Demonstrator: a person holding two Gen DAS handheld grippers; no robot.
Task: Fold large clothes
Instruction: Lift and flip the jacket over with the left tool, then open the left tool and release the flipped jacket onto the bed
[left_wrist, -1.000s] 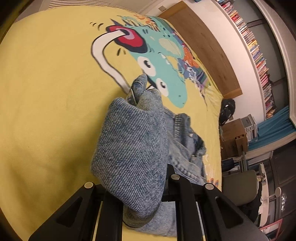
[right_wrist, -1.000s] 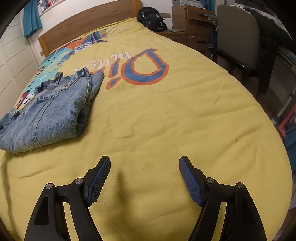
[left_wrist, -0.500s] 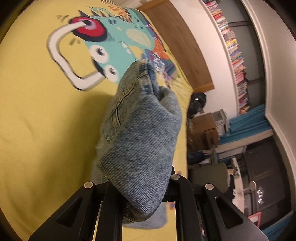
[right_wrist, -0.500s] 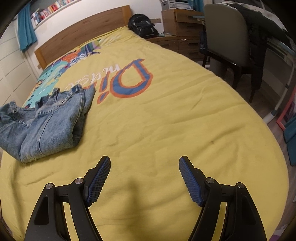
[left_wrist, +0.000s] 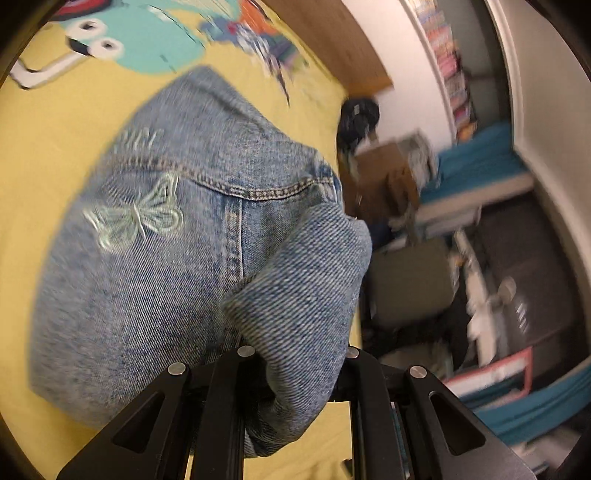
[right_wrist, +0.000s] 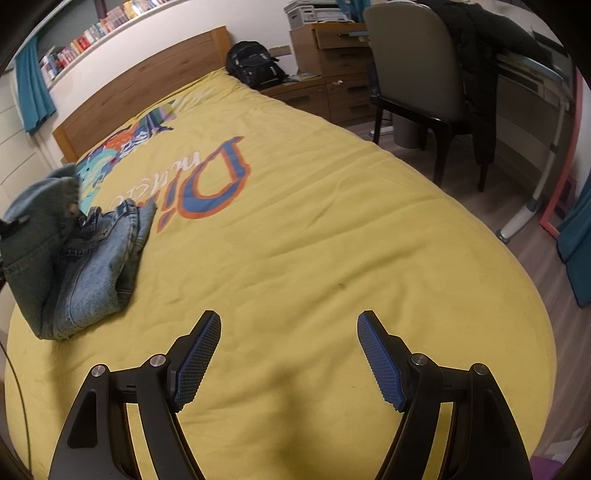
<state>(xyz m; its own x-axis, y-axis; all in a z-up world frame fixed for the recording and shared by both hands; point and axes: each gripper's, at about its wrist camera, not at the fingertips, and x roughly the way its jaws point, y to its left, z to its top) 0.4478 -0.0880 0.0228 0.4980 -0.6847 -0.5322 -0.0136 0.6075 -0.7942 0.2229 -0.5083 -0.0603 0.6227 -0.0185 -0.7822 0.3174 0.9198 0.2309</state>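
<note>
A pair of light blue jeans with an embroidered butterfly on the back fills the left wrist view; my left gripper is shut on a thick fold of the denim, and the cloth hides its fingertips. In the right wrist view the same jeans lie partly folded at the left of the yellow bedspread, with one end lifted off the bed at the frame's left edge. My right gripper hovers open over bare bedspread, well to the right of the jeans, nothing between its blue pads.
A wooden headboard runs along the far end of the bed, with a black backpack and wooden drawers beside it. A grey chair with a dark jacket stands at a desk on the right. The floor borders the bed's right edge.
My left gripper has lifted and swung the held denim over the rest of the jeans toward the bed's far side. The right gripper has drawn back a little, still open.
</note>
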